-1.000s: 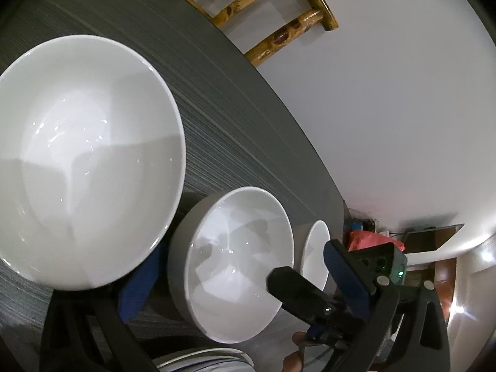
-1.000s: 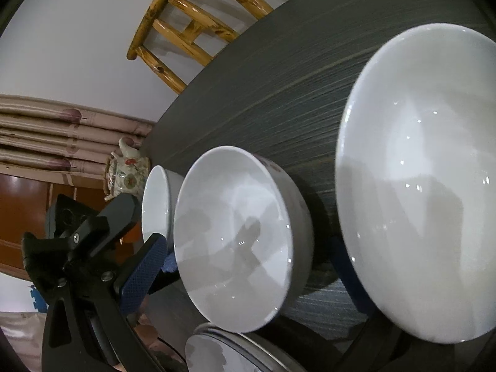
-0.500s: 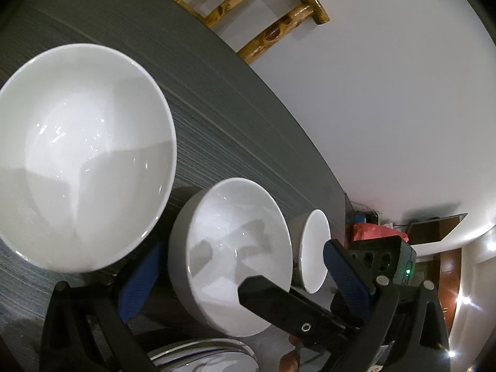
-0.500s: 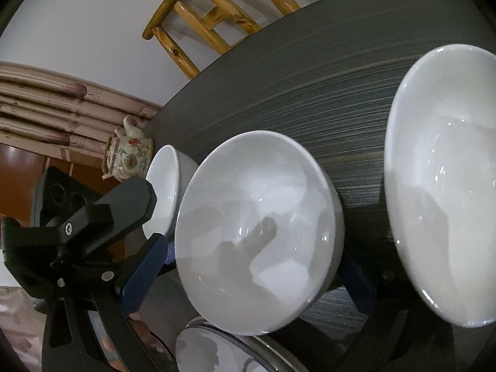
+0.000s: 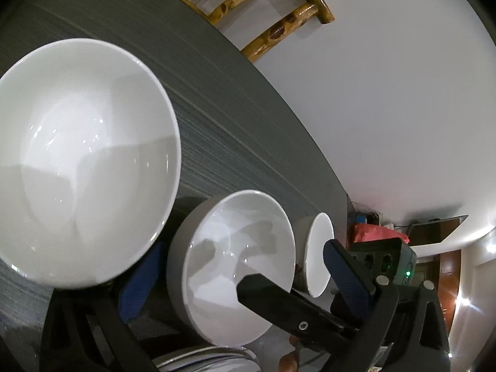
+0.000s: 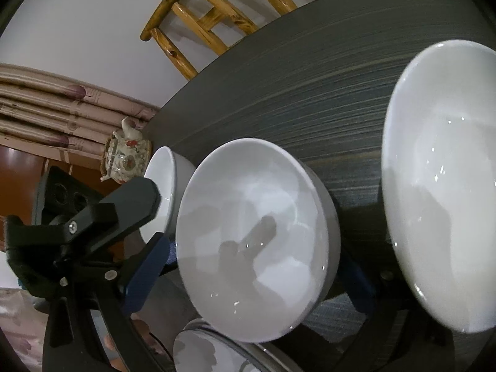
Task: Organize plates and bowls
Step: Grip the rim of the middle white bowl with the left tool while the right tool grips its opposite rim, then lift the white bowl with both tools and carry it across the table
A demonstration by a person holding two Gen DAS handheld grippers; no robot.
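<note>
Large bowl (image 5: 83,161): white, on dark bench (image 5: 235,117), far left of the row.
Medium bowl (image 6: 257,235): centre, between the right claw (image 6: 257,272) fingers; its jaws, spread wide, have just been closing; pad contact unclear.
Small bowl (image 5: 319,262): right end, beside the medium bowl.
Left claw (image 5: 238,279): tilted downward, spread wide, holding nothing.
Plates (image 6: 210,350): stacked at near edge.

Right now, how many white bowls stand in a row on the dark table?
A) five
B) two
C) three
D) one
C: a large bowl, a medium bowl and a small bowl stand side by side on the dark table, largest to smallest.
</note>
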